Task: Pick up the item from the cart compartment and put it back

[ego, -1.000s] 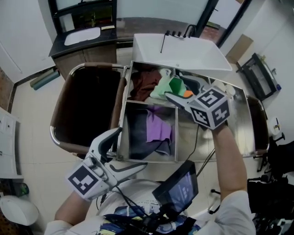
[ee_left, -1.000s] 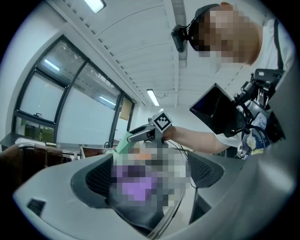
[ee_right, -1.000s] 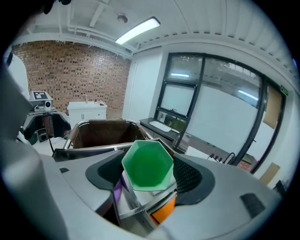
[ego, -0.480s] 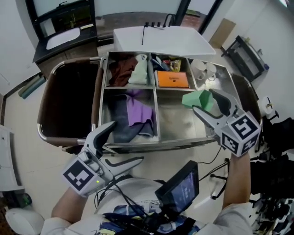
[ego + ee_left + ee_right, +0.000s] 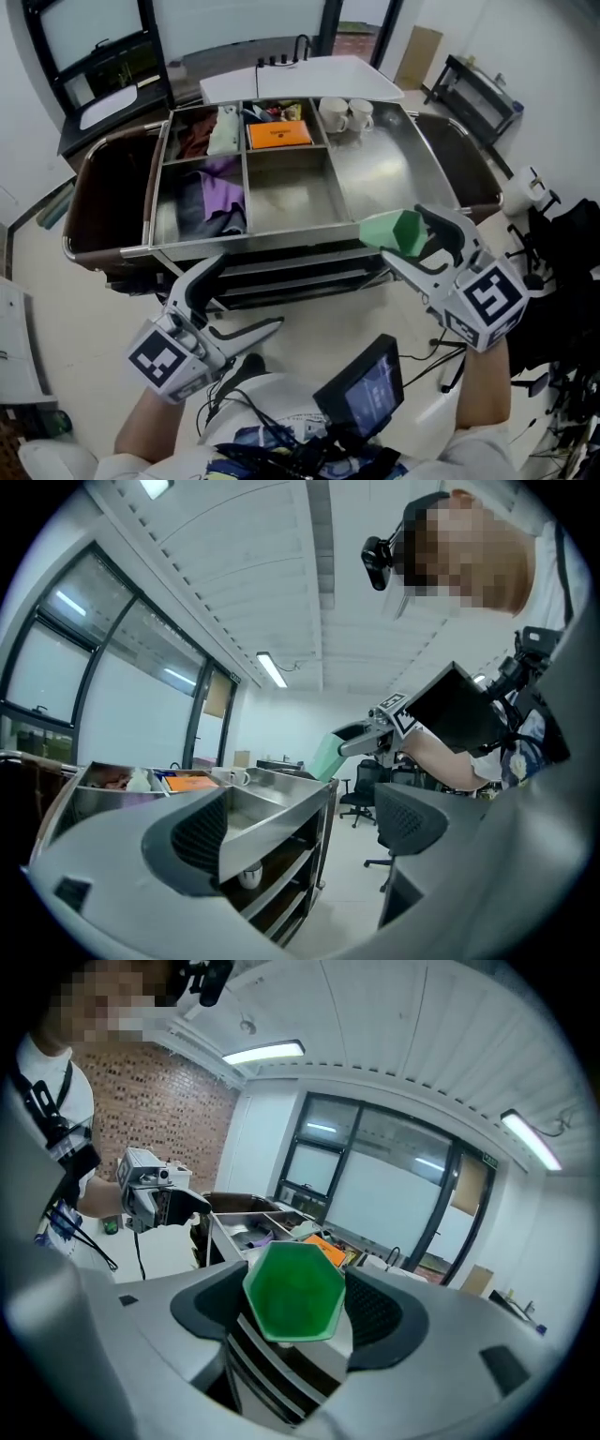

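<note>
My right gripper (image 5: 405, 242) was clamped on the green cup (image 5: 392, 231); the two pads pressed on its sides, and its open mouth looked back at the right gripper camera. The green cup hung in the air at the near rim of the cart (image 5: 281, 236), toward the right end, and it was in no compartment.

My left gripper (image 5: 234, 302) stood lower and to the left, near my body, in front of the cart shelves. Its jaws were apart and nothing was between them; through the gap I saw only the cart and the floor.

On the cart top, the near middle compartment (image 5: 292, 192) showed bare metal. In the near left one lay a purple cloth (image 5: 221, 180) on a dark cloth. In the far row I saw a brown cloth (image 5: 192, 136) at the left, and an orange box (image 5: 278, 135) to the right of it. Two mugs (image 5: 345, 113) stood at the far side of the wide right part. A white lid (image 5: 300, 79) lay beyond the far edge.
</note>
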Motion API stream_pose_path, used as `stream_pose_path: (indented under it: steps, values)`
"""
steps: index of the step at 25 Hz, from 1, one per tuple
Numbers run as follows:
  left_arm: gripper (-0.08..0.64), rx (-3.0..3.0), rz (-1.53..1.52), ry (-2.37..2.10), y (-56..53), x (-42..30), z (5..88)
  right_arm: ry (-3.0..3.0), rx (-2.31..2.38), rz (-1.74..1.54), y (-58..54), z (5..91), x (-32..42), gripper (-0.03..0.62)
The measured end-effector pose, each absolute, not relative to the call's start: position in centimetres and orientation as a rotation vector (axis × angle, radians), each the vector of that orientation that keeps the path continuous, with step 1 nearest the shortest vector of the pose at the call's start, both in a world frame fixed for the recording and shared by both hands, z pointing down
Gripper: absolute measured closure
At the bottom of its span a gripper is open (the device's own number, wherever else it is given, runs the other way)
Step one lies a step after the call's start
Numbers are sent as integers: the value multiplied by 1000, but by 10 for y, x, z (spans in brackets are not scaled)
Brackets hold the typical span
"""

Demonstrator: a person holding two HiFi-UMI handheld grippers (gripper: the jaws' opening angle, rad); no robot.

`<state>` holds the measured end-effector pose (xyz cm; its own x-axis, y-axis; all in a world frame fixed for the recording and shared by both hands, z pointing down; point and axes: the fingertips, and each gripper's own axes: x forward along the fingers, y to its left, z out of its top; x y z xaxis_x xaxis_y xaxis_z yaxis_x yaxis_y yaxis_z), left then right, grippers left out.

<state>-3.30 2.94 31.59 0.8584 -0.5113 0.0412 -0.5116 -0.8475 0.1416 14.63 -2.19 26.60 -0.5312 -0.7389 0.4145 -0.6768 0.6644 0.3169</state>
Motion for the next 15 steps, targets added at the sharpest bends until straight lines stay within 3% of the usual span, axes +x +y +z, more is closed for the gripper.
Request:
stream_pose_path:
  steps: [15]
  values:
    - [92,2823,116,-966,159,17,321,-2425,1078,-187,123,256,218,259]
